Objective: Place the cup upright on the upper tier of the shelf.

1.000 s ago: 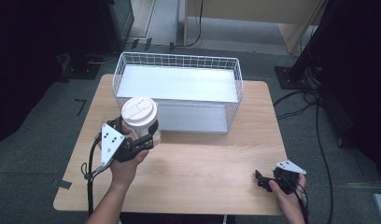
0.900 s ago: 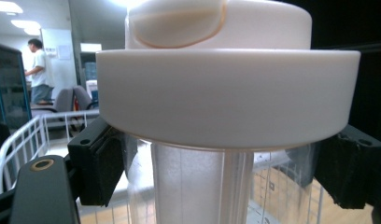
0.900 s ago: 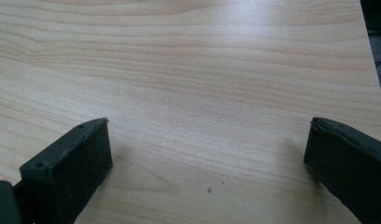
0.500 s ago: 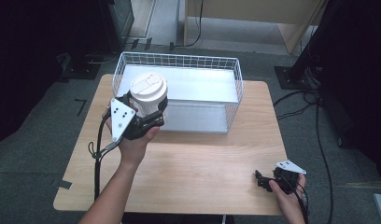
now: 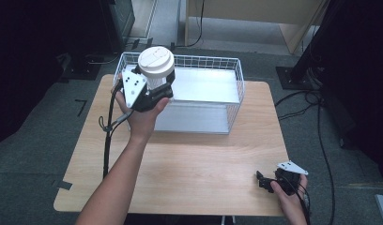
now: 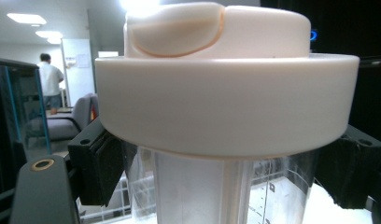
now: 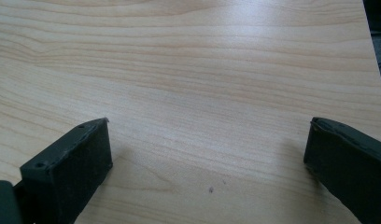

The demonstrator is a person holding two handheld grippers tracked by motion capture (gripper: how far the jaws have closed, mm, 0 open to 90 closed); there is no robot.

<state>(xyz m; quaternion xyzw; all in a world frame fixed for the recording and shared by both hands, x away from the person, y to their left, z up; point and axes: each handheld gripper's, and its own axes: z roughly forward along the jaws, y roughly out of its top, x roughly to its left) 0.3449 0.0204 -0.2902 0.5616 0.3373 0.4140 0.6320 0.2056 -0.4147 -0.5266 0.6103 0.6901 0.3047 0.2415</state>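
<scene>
High view: left gripper [image 5: 157, 91] clamps cup [image 5: 155, 65] over basket [image 5: 236, 93]; right gripper [image 7: 207, 154] jaws apart.

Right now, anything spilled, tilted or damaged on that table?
Nothing stands out. The left gripper holds the lidded clear cup upright over the wire basket, lid seated. The right gripper sits open, low at the wooden table.

Overhead light brightens the tabletop [image 5: 189, 168] while the surroundings sink into darkness. Glare whitens the basket [image 5: 199, 93] floor. Close up, the lid [image 6: 226, 93] looks soft; ceiling lights [image 6: 25, 18] bloom.
</scene>
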